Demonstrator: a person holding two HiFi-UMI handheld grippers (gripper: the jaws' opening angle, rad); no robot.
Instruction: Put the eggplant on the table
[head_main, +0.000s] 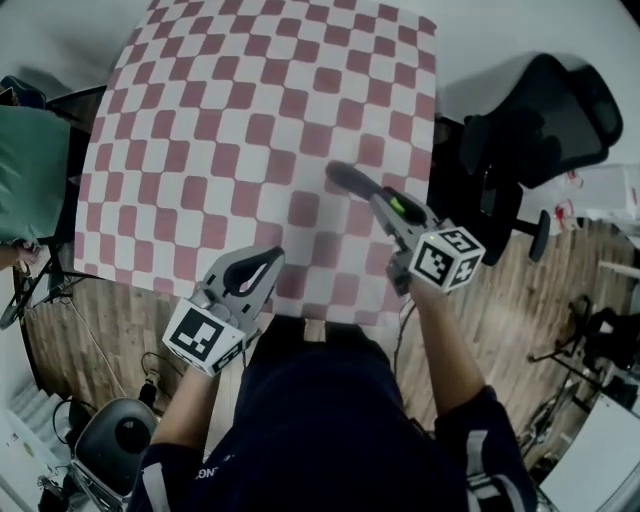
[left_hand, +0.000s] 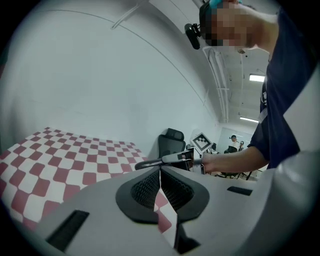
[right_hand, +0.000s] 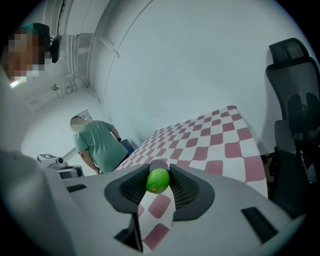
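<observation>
Grey pads of the left gripper are pressed together at their tips, held at 6 o'clock of the table's middle, just inside the near edge. The right gripper is clamped on the eggplant at its green cap end, with the dark body pointing away from the person over the cloth at about 4 o'clock, close to the right edge. Whether the eggplant touches the cloth cannot be told. Open checked surface is seen from 9 to 1 o'clock of the eggplant, running to the far edge of the table. A black chair is set just past the right edge at 3 o'clock, over a wooden floor. A person in green is seen by the left edge at 9 o'clock. A white wall is seen beyond.
</observation>
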